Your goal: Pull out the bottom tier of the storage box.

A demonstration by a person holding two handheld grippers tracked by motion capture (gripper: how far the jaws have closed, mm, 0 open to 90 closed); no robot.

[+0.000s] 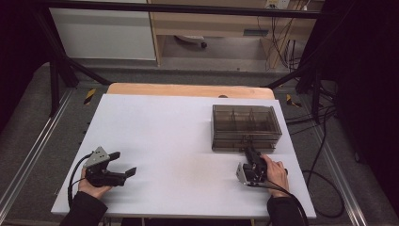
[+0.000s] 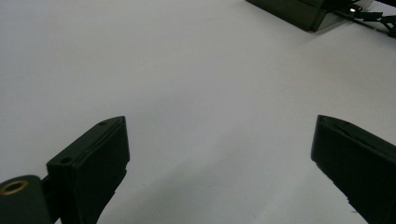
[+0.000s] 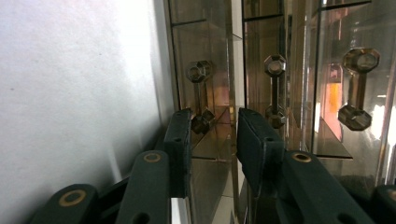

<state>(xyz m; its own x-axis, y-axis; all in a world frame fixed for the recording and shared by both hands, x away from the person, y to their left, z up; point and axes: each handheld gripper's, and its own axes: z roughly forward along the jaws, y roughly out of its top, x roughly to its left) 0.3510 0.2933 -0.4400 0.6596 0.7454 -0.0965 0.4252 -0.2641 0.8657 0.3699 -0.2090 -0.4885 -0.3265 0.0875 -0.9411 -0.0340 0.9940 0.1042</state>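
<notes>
A smoky see-through drawer box point(image 1: 245, 126) stands on the right half of the white table point(image 1: 169, 136). My right gripper point(image 1: 248, 152) lies on its side against the box's front, held by a hand. In the right gripper view its jaws point(image 3: 214, 116) stand a narrow gap apart, and the lower knob of one dumbbell-shaped drawer handle point(image 3: 200, 93) sits between the tips, close to the left jaw. Two more handles point(image 3: 274, 88) point(image 3: 357, 88) show to the right. My left gripper point(image 1: 124, 163) rests near the table's front left corner, wide open point(image 2: 219, 126) over bare table, with the box point(image 2: 299, 11) far off.
A wooden strip point(image 1: 188, 89) edges the table's far side. Black frame bars point(image 1: 61, 70) and cables point(image 1: 324, 141) run around the table on the grey floor. A white cabinet point(image 1: 103, 33) and a wooden shelf unit point(image 1: 211, 23) stand beyond.
</notes>
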